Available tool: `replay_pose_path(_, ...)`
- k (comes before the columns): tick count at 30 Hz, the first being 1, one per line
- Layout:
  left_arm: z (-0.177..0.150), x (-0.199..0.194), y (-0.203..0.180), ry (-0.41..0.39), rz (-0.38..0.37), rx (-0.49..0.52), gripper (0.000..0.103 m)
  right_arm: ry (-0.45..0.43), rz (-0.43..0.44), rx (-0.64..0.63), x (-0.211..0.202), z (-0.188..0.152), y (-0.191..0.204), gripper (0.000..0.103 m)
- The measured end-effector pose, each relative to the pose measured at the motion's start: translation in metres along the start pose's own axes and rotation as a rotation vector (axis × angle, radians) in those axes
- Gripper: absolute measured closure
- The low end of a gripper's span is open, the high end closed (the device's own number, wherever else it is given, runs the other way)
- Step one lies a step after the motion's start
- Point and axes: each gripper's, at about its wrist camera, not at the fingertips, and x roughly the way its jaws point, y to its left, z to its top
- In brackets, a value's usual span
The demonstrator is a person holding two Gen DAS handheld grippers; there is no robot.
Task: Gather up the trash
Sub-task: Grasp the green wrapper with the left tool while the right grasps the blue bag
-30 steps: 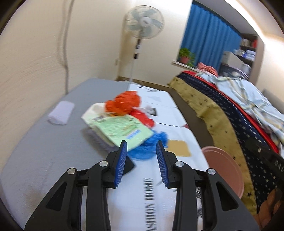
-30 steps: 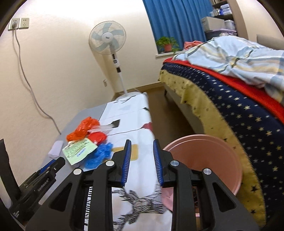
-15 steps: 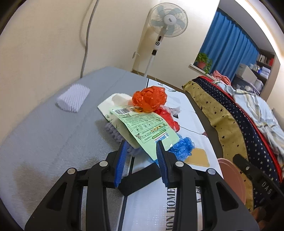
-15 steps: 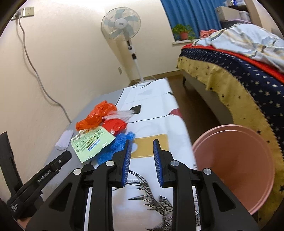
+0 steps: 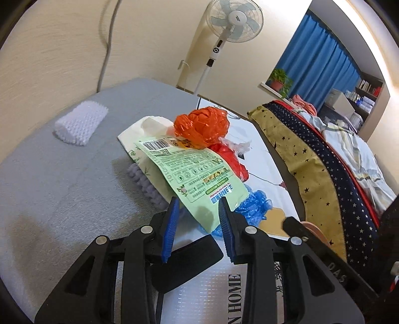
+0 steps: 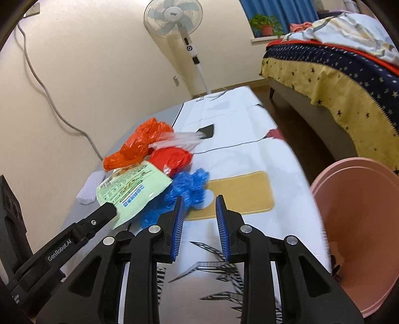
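Note:
A trash pile lies on the low table: a light green printed wrapper (image 5: 192, 174) (image 6: 132, 192), an orange plastic bag (image 5: 202, 127) (image 6: 139, 144), a red bag (image 5: 234, 162) (image 6: 172, 157), a blue crumpled bag (image 5: 254, 206) (image 6: 184, 189) and a clear wrapper (image 6: 179, 138). My left gripper (image 5: 198, 202) is open with the green wrapper's near corner between its blue pads. My right gripper (image 6: 199, 199) is open and empty, just in front of the blue bag. A pink bucket (image 6: 359, 224) stands on the floor to the right.
A white knitted roll (image 5: 79, 122) lies on the grey half of the table (image 5: 49, 187). A purple knitted piece (image 5: 147, 184) sits under the wrapper. A standing fan (image 6: 174, 20) is behind the table. A bed with a starred cover (image 6: 336, 74) is at right.
Both grippers have moved forward to the trash pile. The left gripper's pads now straddle the green wrapper's corner. The right gripper has turned left from the bucket to the blue bag.

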Motion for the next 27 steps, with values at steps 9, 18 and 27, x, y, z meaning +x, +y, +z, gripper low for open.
replay_pose_path(9, 0.007, -0.006, -0.001, -0.044, 0.01, 0.032, 0.101, 0.053, 0.039, 0.013, 0.022, 0.001, 0.008, 0.071)
replay_pose_path(18, 0.016, -0.021, 0.003, -0.113, 0.097, 0.044, 0.102, 0.14, 0.049, -0.001, 0.04, -0.003, 0.022, 0.075)
replay_pose_path(27, 0.016, -0.021, 0.006, -0.11, 0.064, 0.025, 0.102, 0.086, 0.009, -0.034, 0.022, -0.002, 0.021, 0.103)
